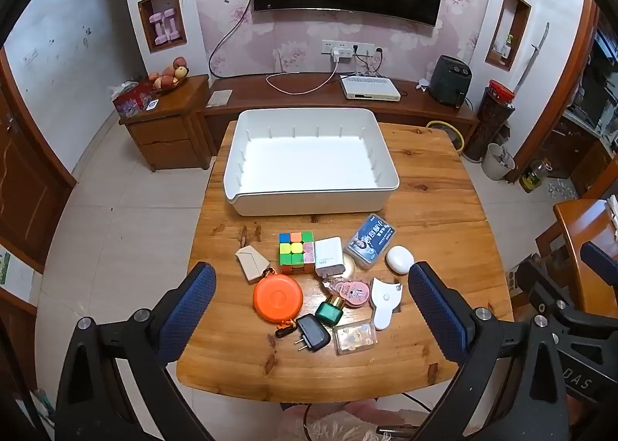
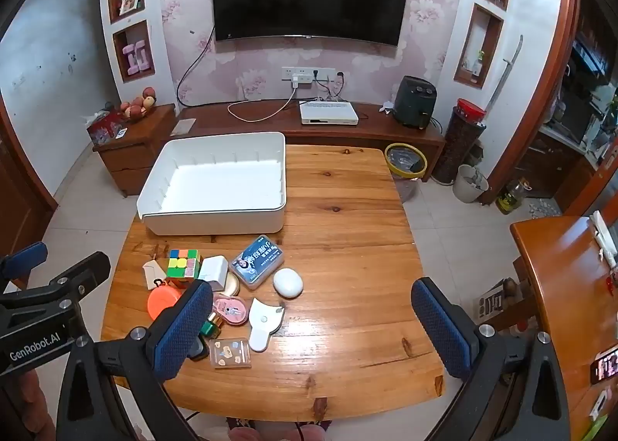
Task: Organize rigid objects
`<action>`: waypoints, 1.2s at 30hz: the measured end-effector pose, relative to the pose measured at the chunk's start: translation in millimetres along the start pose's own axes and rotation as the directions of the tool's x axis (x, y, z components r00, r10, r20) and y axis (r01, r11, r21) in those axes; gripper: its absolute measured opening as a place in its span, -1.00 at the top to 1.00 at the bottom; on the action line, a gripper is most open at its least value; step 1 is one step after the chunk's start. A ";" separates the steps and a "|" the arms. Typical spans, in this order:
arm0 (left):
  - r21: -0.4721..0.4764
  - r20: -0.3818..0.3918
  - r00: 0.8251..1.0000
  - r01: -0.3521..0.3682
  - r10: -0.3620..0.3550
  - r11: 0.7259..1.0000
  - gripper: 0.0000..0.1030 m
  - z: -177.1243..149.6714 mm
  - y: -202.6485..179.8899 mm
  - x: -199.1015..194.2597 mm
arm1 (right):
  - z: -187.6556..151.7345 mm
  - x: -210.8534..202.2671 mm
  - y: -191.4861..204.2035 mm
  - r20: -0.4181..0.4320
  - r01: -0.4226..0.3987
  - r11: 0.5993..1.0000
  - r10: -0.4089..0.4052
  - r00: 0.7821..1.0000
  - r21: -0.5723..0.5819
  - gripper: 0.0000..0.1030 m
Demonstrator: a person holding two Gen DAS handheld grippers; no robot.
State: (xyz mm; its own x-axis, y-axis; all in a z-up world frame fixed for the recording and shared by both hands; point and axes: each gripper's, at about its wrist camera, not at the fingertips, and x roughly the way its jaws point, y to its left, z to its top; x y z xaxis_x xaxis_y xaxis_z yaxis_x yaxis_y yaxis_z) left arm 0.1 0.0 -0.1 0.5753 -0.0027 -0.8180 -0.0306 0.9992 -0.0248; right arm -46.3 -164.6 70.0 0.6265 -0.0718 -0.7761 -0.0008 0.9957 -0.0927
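1. Step in hand: judged as the start. The white bin (image 1: 247, 155) at the far side of the surface (image 1: 432, 209) holds nothing; every item lies loose in a cluster near its front wall.
2. Left gripper (image 1: 311, 309): jaws spread wide, nothing between them, hovering over the cluster's near edge.
3. Right gripper (image 2: 309, 329): jaws spread wide, empty, over bare wood to the right of the cluster.
4. Next move, judged: lower one gripper onto an outer item, close, lift, carry to the bin.
5. Count, left to right: one beige wedge (image 1: 251, 263), one orange disc (image 1: 277, 298), one puzzle cube (image 1: 296, 252), one black plug (image 1: 311, 332), one white charger (image 1: 329, 256), one green bottle (image 1: 329, 310), one pink case (image 1: 349, 291), one clear box (image 1: 354, 336), one blue-labelled box (image 1: 369, 240), one white tape measure (image 1: 383, 302), one white oval case (image 1: 399, 259). A round cream item under the charger is partly hidden.
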 end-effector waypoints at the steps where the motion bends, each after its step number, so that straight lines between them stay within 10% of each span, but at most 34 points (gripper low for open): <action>1: -0.002 0.000 1.000 0.003 -0.003 1.000 -0.94 0.0 0.1 0.0 | 0.0 0.1 0.2 -0.004 0.002 1.000 -0.002 1.000 -0.003 -1.00; 36: -0.002 0.002 1.000 0.003 -0.003 1.000 -0.94 0.1 0.4 -0.1 | 0.9 1.1 -0.2 -0.008 0.000 1.000 0.000 1.000 0.000 -1.00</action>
State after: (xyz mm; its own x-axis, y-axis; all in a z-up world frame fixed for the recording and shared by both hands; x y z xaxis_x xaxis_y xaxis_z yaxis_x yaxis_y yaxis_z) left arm 0.1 0.5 0.0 0.5766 -0.0058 -0.8170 -0.0308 0.9991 -0.0289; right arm -45.0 -164.8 69.8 0.6206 -0.0719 -0.7808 -0.0010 0.9957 -0.0925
